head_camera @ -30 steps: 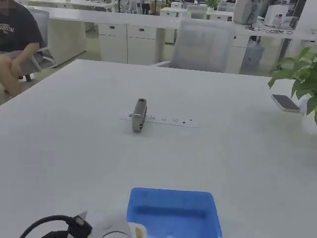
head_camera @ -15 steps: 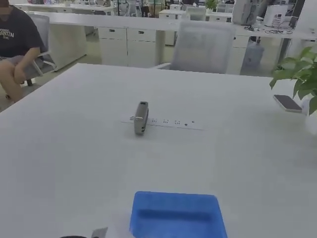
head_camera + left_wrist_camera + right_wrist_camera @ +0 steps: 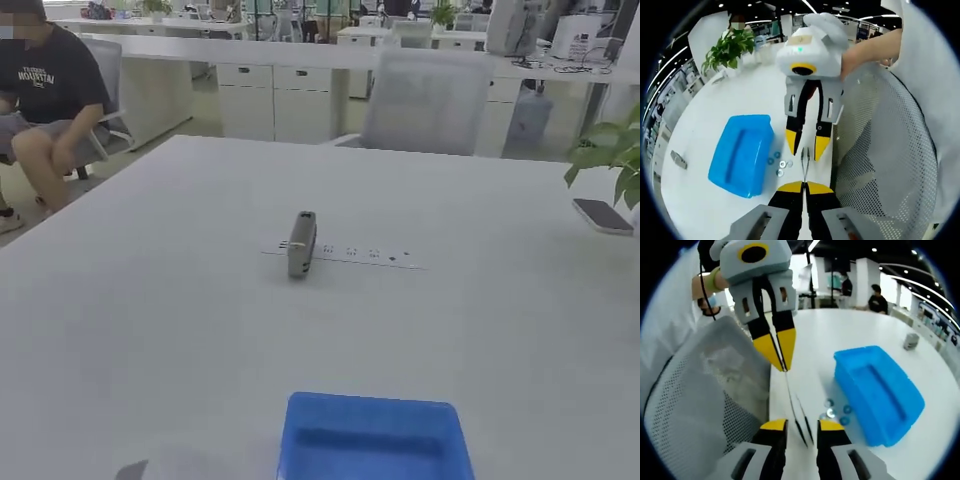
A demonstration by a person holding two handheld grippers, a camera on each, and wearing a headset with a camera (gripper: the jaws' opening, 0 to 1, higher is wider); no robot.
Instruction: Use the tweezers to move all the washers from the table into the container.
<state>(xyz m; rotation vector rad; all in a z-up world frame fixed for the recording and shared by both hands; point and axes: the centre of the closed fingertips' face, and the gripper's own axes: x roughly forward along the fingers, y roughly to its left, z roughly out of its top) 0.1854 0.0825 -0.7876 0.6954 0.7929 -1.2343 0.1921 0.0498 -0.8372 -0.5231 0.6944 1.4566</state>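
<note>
Washers (image 3: 779, 163): small cluster on the white bench (image 3: 755, 90), just beside the blue container (image 3: 740, 155), outside it. Tweezers (image 3: 790, 395): one end clamped in the closed left hand-held gripper (image 3: 805, 186). Right hand-held gripper (image 3: 802, 429): jaws apart, flanking the tines.

Washers (image 3: 780, 164) lie on the table (image 3: 150, 300) just beside the container (image 3: 742, 152).

container (image 3: 372, 403): cut by bottom edge | washers (image 3: 782, 163): too small to count
</note>
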